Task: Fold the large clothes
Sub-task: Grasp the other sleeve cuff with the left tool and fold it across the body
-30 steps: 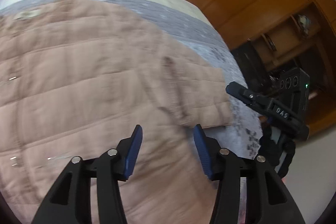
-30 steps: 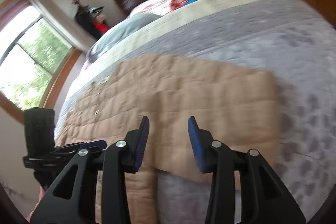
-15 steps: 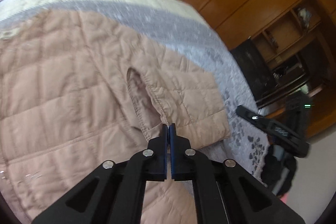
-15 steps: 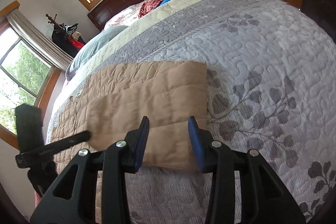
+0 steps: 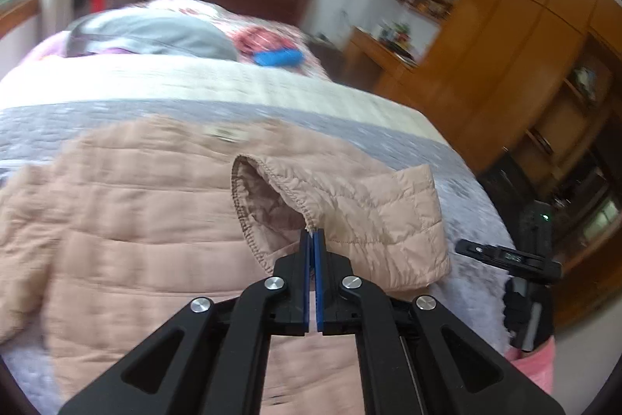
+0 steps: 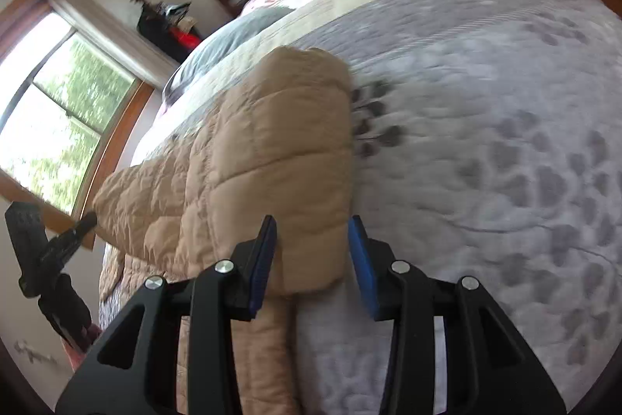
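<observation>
So the big beige quilted puffer jacket (image 5: 128, 220) is spread across the grey floral quilted bedspread (image 6: 486, 142), and folding has only just started, I'd say. The left tool (image 5: 312, 238) is pinched tight on the stitched cuff edge of the sleeve (image 5: 361, 205), with just a sliver of fabric between the blue pads, and the cuff opening gapes beside it. The sleeve is lifted off the jacket body, which looks like the first fold, sleeve over the torso.

The right tool (image 6: 313, 251) is about half open, straddling the end of a beige padded section of the jacket near the bed's edge, but the pads aren't pressing on it from what I can see, so nothing is held there.

Still to do, by my guess: lay that sleeve flat, the other side, then fold the body down. No neat bundle anywhere yet.
</observation>
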